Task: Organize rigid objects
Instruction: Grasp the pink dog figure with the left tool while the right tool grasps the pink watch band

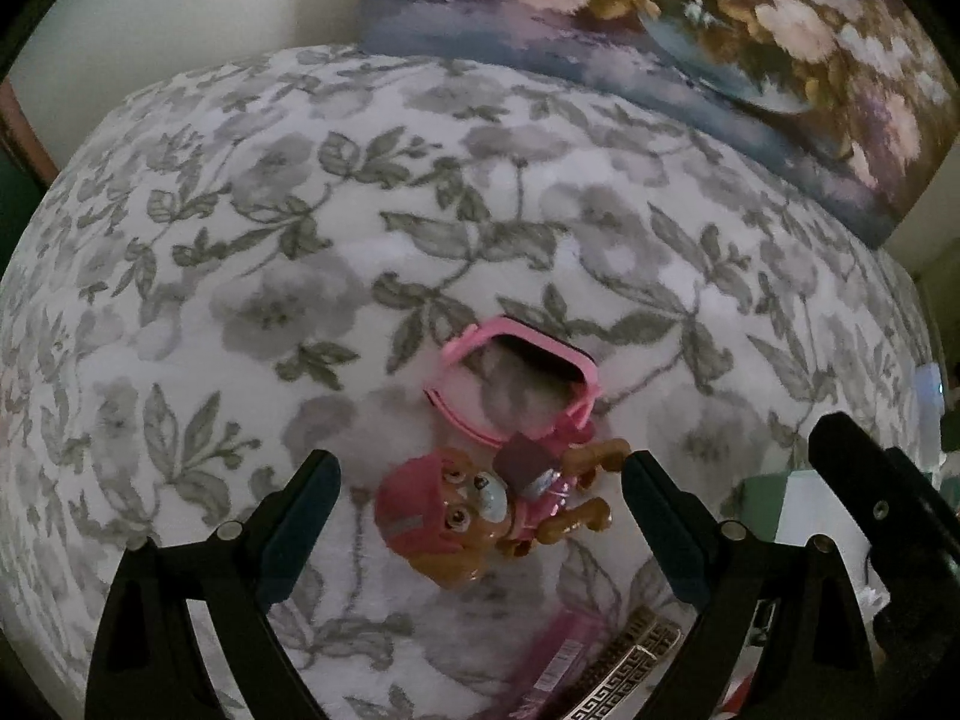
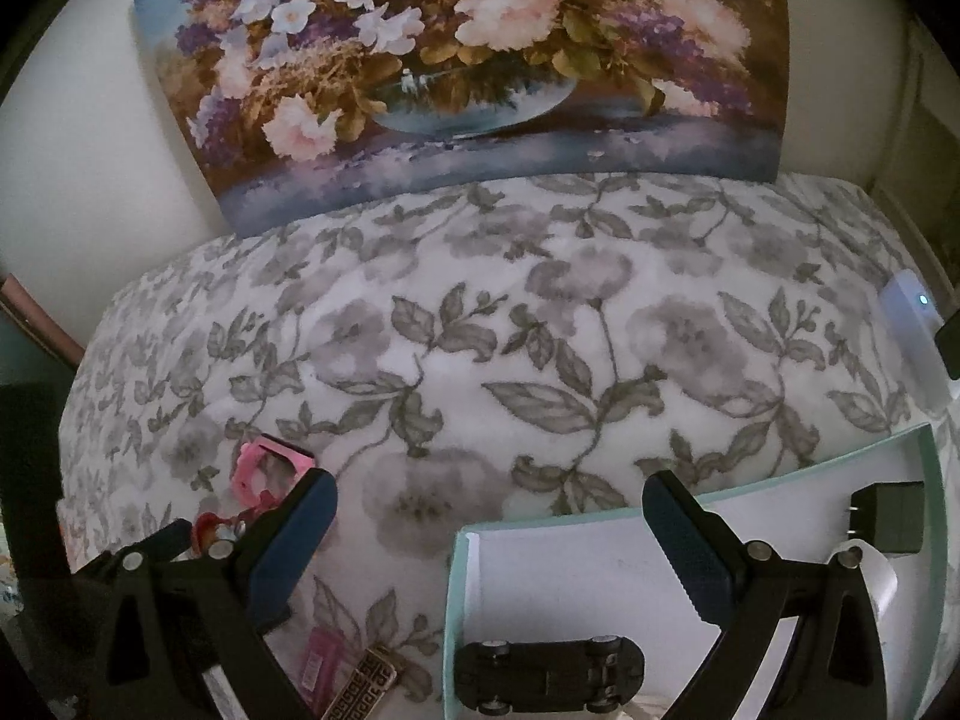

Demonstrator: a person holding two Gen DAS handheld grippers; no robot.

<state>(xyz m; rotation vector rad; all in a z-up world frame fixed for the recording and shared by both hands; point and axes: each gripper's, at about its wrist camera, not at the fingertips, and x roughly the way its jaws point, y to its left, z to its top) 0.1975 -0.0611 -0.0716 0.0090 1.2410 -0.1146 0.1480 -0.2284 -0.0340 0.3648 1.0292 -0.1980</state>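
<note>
A brown puppy figurine in a pink helmet (image 1: 474, 510) lies on the floral blanket, between the open fingers of my left gripper (image 1: 480, 516), which do not touch it. Just beyond it lies a pink smartwatch (image 1: 516, 378), also seen at the left of the right wrist view as the pink smartwatch (image 2: 270, 471). My right gripper (image 2: 489, 534) stands open and empty over the near wall of a mint-edged white box (image 2: 540, 576). In the box a black toy car (image 2: 549, 675) lies upside down, and a black charger plug (image 2: 888, 519) sits at its right.
A pink packet (image 2: 321, 663) and a gold patterned bar (image 2: 363, 684) lie on the blanket near the bottom. A flower painting (image 2: 468, 72) leans on the wall behind the bed. A white device with a blue light (image 2: 915, 330) sits at the right edge.
</note>
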